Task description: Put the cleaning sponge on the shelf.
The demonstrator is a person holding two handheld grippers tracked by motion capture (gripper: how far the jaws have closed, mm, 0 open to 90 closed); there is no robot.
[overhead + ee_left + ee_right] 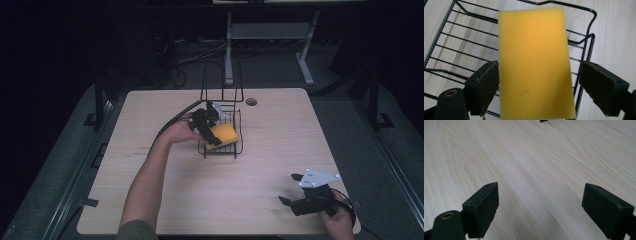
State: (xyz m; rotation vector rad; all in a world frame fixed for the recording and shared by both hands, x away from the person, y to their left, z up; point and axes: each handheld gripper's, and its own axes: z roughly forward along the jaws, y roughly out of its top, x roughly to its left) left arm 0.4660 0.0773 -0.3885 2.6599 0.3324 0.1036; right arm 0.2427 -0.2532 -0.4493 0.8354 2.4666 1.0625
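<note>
Sponge [535,65] sits between left gripper's [539,87] spread jaws over wire basket [454,32], probably released; retreat next. Right gripper [540,210] gapes idle.

Nothing to read here: the yellow sponge [535,67] is a plain face with one small dark speck, no brand or print on it. The black wire rack [454,47] and the pale wooden table [529,165] carry no label, number or sign. The grey plate on the right gripper [295,189] looks blank too, though from the high view it may be too small to tell.
</note>
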